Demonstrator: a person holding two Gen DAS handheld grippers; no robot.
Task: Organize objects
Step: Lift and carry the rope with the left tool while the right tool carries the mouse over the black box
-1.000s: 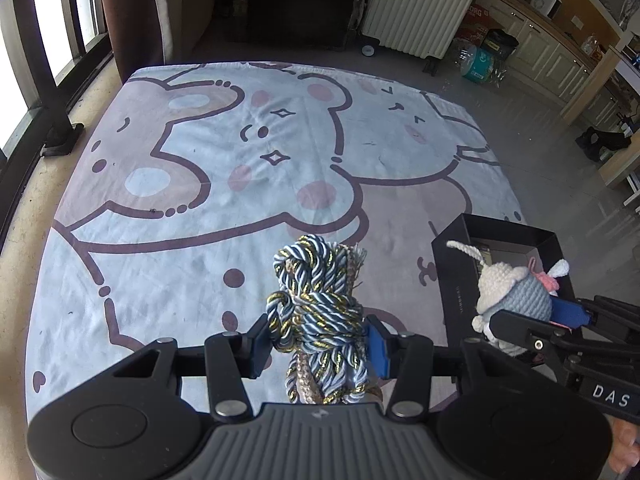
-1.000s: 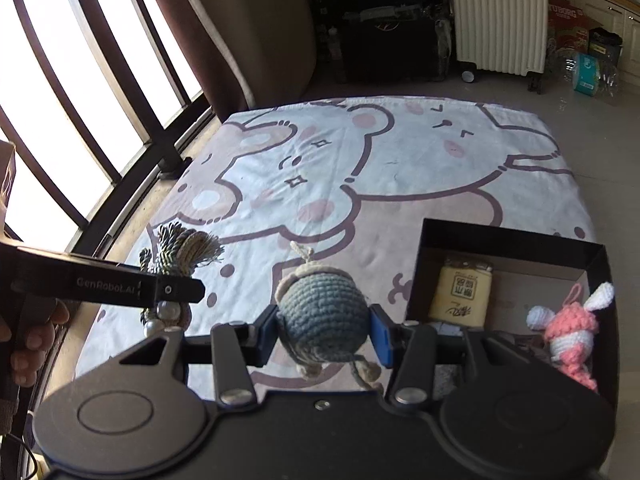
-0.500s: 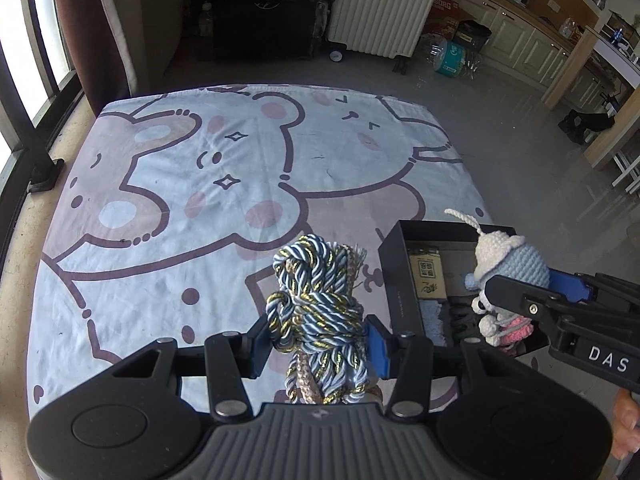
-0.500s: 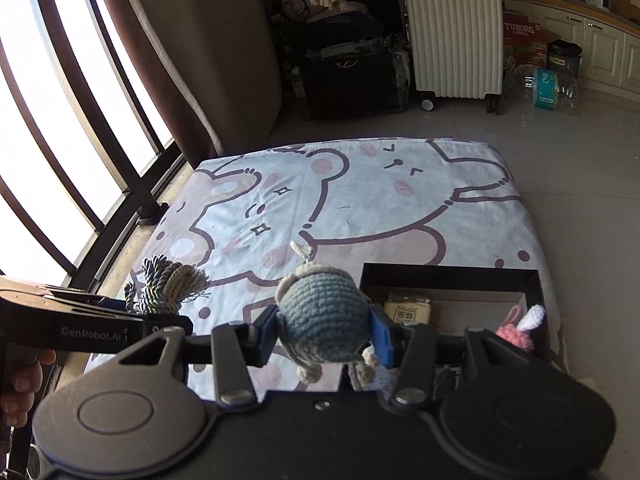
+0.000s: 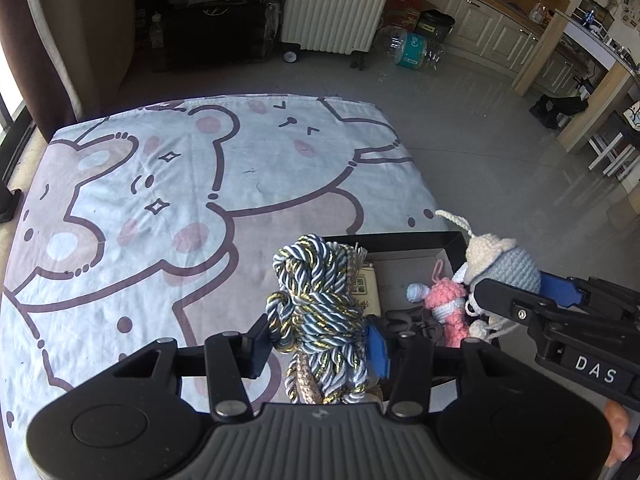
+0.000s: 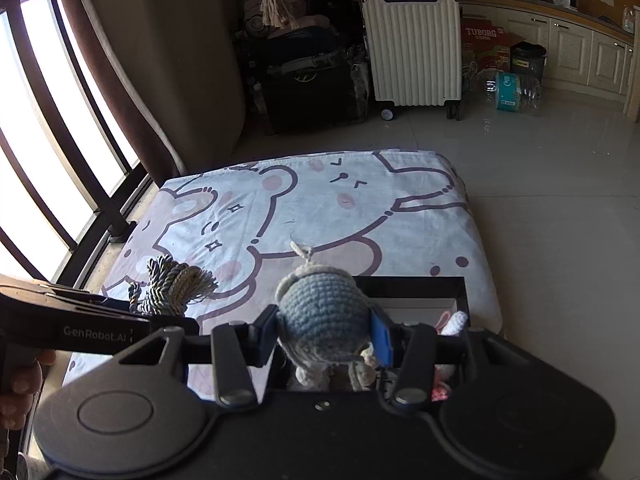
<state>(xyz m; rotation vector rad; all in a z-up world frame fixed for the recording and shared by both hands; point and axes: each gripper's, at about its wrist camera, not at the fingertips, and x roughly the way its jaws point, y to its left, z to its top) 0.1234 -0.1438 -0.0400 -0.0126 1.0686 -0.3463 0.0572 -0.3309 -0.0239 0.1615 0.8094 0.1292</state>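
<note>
My left gripper (image 5: 318, 344) is shut on a twisted blue, white and gold rope bundle (image 5: 316, 300), held above the near edge of a black box (image 5: 400, 240). My right gripper (image 6: 324, 334) is shut on a blue-grey crochet doll (image 6: 322, 316) with a cream cap and loop. In the left wrist view that doll (image 5: 504, 268) hangs over the box's right side. A pink crochet bunny (image 5: 448, 304) and a beige tag (image 5: 366, 290) lie inside the box. The rope bundle (image 6: 172, 286) also shows at the left of the right wrist view.
A cartoon-bear blanket (image 5: 160, 200) covers the low platform under the box. Beyond it stand a white ribbed suitcase (image 6: 414, 40), dark bags (image 6: 308, 84) and water bottles (image 6: 508, 90) on tiled floor. Window bars (image 6: 60, 128) and a brown curtain (image 6: 104, 60) line the left side.
Both grippers have risen and drawn back toward the box with their loads still held. The box now sits directly under the rope bundle and the doll; more of the room shows.
</note>
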